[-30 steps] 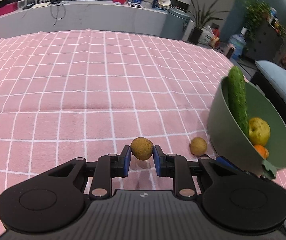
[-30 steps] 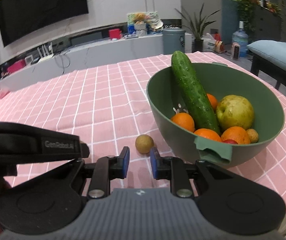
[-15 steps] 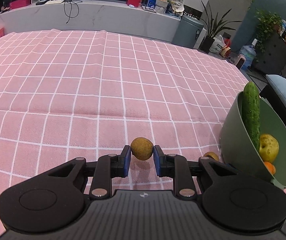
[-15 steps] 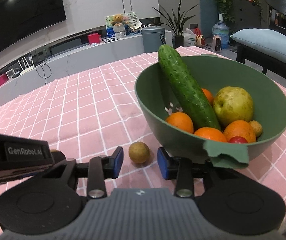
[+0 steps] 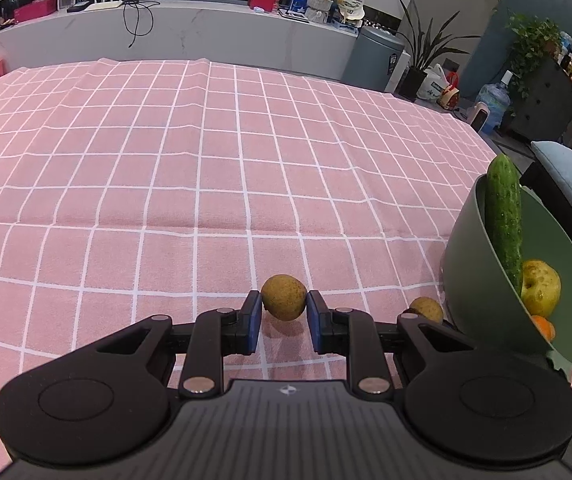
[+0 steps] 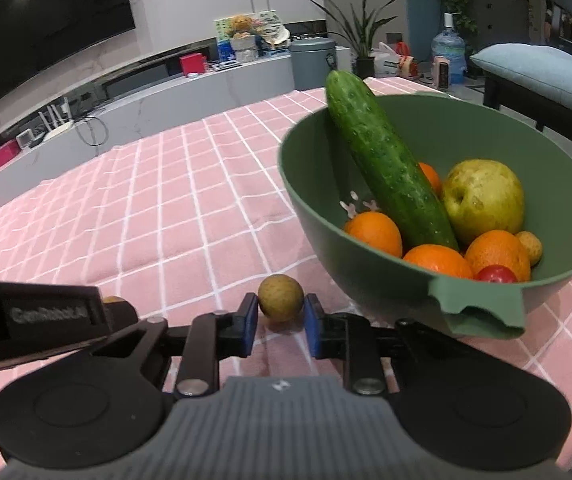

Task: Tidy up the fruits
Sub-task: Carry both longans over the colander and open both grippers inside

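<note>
My left gripper is shut on a small brown round fruit and holds it just above the pink checked cloth. A second small brown fruit lies on the cloth beside the green bowl; it also shows in the left wrist view. My right gripper is open, with its blue pads on either side of this fruit and small gaps showing. The bowl holds a cucumber, a yellow-green apple, several oranges and a red fruit.
The left gripper body sits close at the left of the right wrist view. The green bowl stands at the table's right edge. A blue cushioned seat is beyond it. A long counter runs behind the table.
My right gripper opened wider, moved forward, and its pads now straddle the loose brown fruit. My left gripper kept its fruit and tilted upward a little.
</note>
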